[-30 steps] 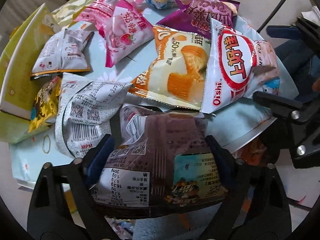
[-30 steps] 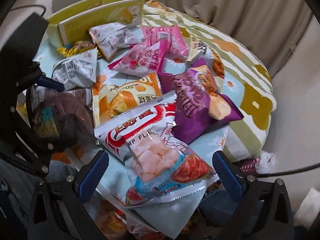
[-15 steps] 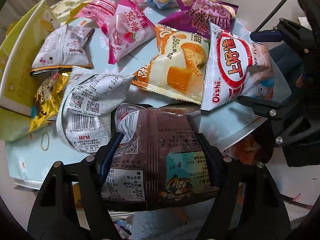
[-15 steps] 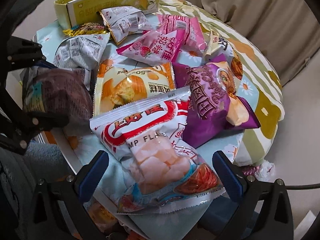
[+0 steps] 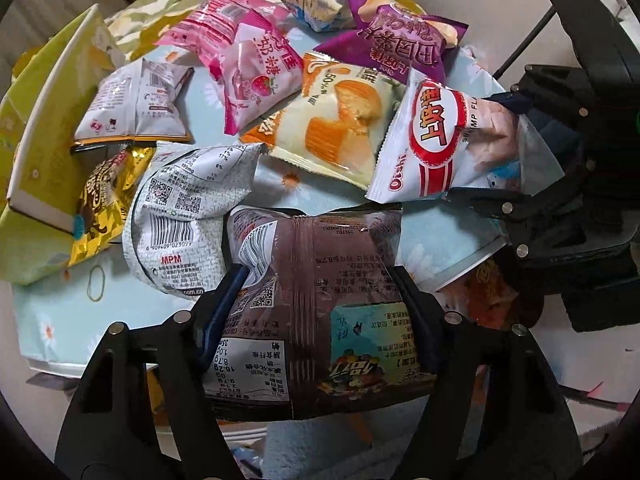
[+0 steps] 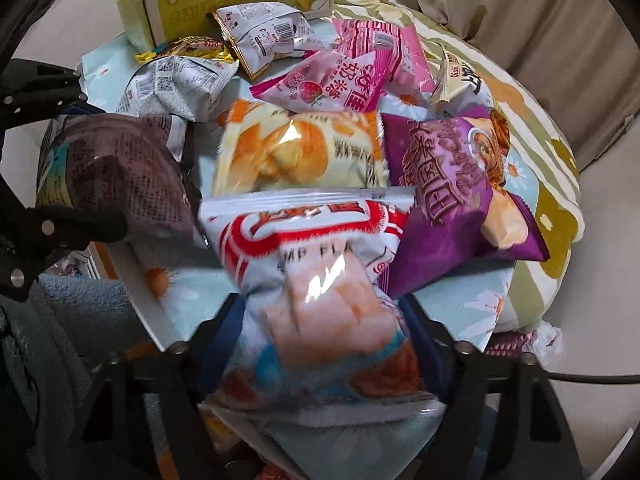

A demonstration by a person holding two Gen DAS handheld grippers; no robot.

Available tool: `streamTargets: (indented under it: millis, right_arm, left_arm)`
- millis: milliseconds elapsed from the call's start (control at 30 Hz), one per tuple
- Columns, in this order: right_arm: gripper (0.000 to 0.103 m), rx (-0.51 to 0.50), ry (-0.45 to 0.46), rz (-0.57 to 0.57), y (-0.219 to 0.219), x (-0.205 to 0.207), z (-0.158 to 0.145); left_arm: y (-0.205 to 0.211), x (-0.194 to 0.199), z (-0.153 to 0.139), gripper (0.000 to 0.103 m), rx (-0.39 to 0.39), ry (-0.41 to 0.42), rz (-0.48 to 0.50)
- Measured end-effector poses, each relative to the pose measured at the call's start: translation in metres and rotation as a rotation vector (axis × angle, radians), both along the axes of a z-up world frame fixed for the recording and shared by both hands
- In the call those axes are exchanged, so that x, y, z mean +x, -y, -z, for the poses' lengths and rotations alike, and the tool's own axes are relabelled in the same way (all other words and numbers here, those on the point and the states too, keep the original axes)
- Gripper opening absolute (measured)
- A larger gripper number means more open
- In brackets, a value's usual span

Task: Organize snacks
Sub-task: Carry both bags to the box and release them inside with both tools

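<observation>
Snack bags lie heaped on a small table with a pale blue flowered cloth (image 5: pixel 48 312). My left gripper (image 5: pixel 318 280) is shut on a brown snack bag (image 5: pixel 320 304), label side up, pinched at both sides near the table's front edge. The same brown bag (image 6: pixel 112 172) shows at the left of the right wrist view. My right gripper (image 6: pixel 322 312) has its jaws closing on a white and red shrimp-chip bag (image 6: pixel 304 232); the pads press its lower half and the foil bulges. That bag (image 5: pixel 440 140) lies to the right of the brown one.
Behind lie an orange and cream bag (image 5: pixel 336 128), a purple bag (image 5: pixel 400 44), pink bags (image 5: pixel 256 76), a white barcode bag (image 5: pixel 188 208) and a gold bag (image 5: pixel 104 200). A yellow-green box (image 5: pixel 44 120) stands at the left edge. A flowered cushion (image 6: pixel 552 152) borders the far side.
The left jaws have drawn in onto the brown bag. The right jaws, wide apart before, have closed onto the shrimp-chip bag, which now bulges between them.
</observation>
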State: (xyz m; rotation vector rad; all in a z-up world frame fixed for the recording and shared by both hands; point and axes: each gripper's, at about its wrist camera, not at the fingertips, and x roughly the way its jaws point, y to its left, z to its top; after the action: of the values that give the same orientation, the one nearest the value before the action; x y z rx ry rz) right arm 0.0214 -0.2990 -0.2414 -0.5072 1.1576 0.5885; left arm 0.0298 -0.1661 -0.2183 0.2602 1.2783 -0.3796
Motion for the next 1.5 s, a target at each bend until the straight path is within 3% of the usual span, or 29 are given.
streamTargets:
  millis: [433, 833, 1200, 1500]
  right_arm:
    - [0.068, 0.027, 0.074, 0.108, 0.011, -0.019, -0.049]
    - [0.068, 0.077, 0.203, 0.183, 0.004, -0.014, -0.138]
    - [0.068, 0.174, 0.297, 0.192, -0.063, 0.028, -0.197]
    - [0.068, 0.302, 0.271, 0.292, -0.165, 0.090, -0.202]
  left_arm:
    - [0.003, -0.016, -0.032, 0.071, -0.079, 0.051, 0.030]
    - [-0.008, -0.005, -0.115, 0.071, -0.148, 0.244, 0.002]
    - [-0.102, 0.050, -0.167, 0.071, -0.159, 0.378, -0.151]
    - [-0.224, 0.113, -0.159, 0.071, -0.106, 0.377, -0.296]
